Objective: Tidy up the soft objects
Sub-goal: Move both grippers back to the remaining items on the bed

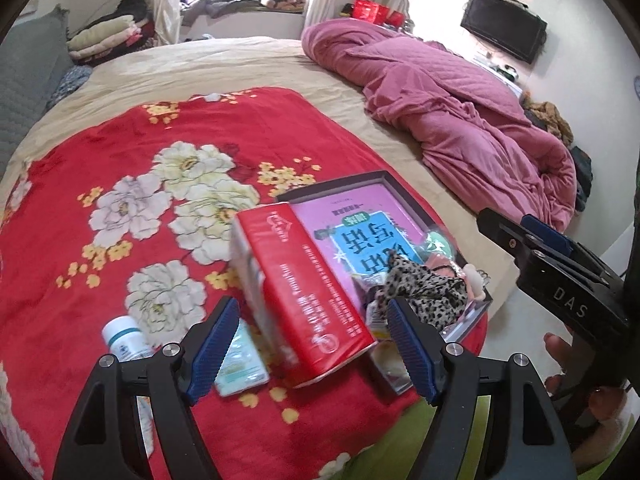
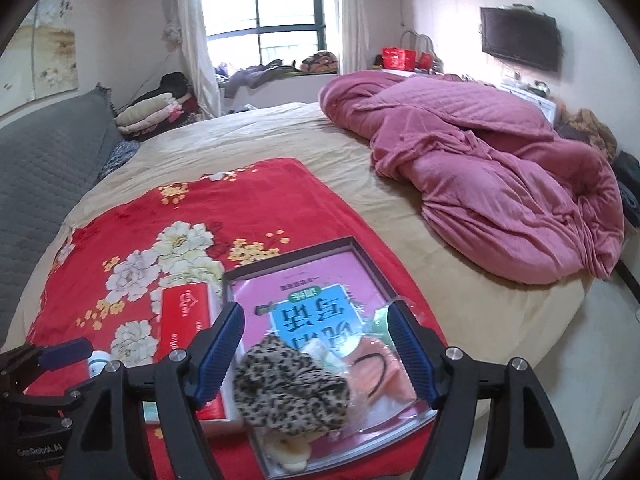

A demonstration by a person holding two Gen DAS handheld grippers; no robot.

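Note:
A leopard-print cloth lies in the near end of a shallow dark tray, on top of plastic-wrapped hair items. My right gripper hangs just above it, jaws wide and pads off the fabric. In the left wrist view the cloth sits in the tray. A red carton stands tilted in front of my left gripper, which is open with its pads apart from the carton. The right gripper shows at the right edge.
A white bottle and a pale green packet lie on the red floral blanket. A crumpled pink duvet fills the bed's far right. A cream plush piece rests at the tray's near edge. A hand holds the right gripper.

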